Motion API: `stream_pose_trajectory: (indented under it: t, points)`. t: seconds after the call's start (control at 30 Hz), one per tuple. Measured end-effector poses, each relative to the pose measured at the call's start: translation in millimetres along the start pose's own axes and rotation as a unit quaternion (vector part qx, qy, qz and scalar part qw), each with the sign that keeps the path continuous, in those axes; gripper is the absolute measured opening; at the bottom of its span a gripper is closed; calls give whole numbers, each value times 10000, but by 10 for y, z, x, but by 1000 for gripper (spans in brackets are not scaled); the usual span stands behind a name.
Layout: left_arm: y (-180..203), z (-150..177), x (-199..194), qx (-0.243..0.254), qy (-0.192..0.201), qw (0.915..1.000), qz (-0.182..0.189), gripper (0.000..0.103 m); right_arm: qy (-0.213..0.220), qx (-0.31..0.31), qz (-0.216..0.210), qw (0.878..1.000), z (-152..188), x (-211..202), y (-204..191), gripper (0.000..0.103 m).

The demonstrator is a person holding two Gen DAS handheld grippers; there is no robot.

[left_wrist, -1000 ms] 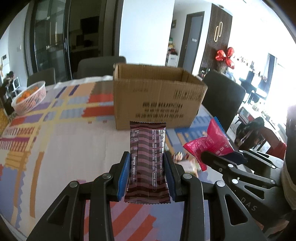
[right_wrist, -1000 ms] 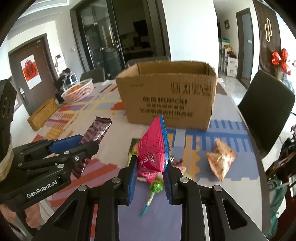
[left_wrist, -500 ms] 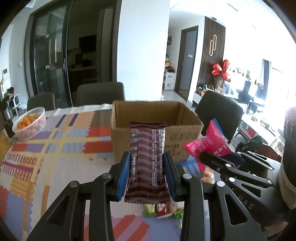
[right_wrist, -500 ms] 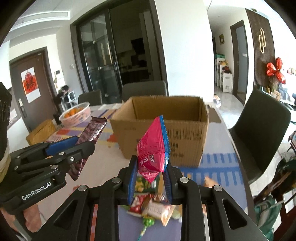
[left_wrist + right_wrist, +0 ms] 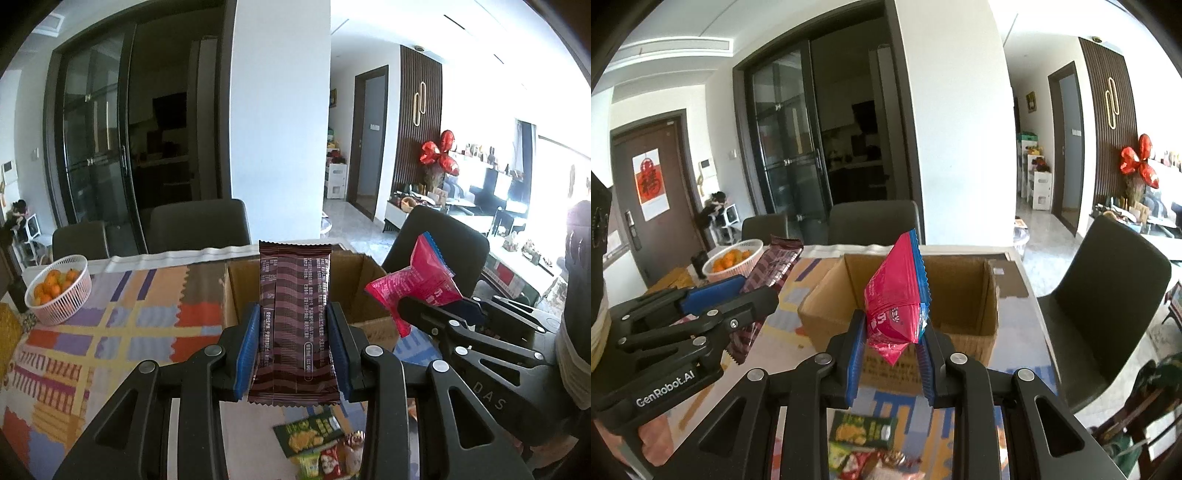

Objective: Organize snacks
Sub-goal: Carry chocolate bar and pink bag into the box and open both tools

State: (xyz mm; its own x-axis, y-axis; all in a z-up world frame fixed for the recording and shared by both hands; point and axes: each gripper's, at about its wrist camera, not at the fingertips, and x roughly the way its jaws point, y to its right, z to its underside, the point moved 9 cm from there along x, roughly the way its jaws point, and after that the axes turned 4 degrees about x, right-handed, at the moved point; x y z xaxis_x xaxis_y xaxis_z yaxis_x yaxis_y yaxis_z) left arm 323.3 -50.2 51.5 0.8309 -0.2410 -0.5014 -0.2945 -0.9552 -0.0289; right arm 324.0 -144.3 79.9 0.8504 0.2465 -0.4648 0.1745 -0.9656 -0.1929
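My left gripper (image 5: 293,347) is shut on a brown striped snack bar (image 5: 293,317), held upright above the table just in front of the open cardboard box (image 5: 365,291). My right gripper (image 5: 892,350) is shut on a pink and blue snack packet (image 5: 897,299), raised in front of the same box (image 5: 964,295). Each gripper shows in the other's view: the right one with its packet (image 5: 417,284), the left one with its bar (image 5: 772,266). Several loose snacks lie on the table below the grippers (image 5: 317,443), (image 5: 864,432).
A patterned cloth covers the table (image 5: 110,332). A white basket of oranges (image 5: 59,291) stands at the far left. Dark chairs stand behind the table (image 5: 199,229) and to its right (image 5: 1108,280).
Both grippers have risen with their snacks and moved toward the box. The box's open top is now in sight and the loose snacks lie lower in the views.
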Motion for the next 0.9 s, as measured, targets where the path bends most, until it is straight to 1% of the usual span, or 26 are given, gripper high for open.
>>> stream_pose_trajectory:
  t: [0.2,0.43,0.67,0.83,0.9]
  points:
    - [-65,-150,210,-39,-92,9999,14,36,-1,-82,90,9999,-166,138,41,27]
    - [-143,-218,560,-130,-429,9990,55,36,-163,-200,255,9993,-291,396,118,27]
    - [-128,-194,874,-348,-843,9952,366,36,-440,-240,364,9981,-271,648,195,27]
    - [-120,-137,1059,-334,-1090,9928,357,36,-673,-207,450,9965,-215,817,314,28]
    - [-122,-131,1098,-350,-1157,9922,290,40,-730,-190,499,9959,-186,860,361,28]
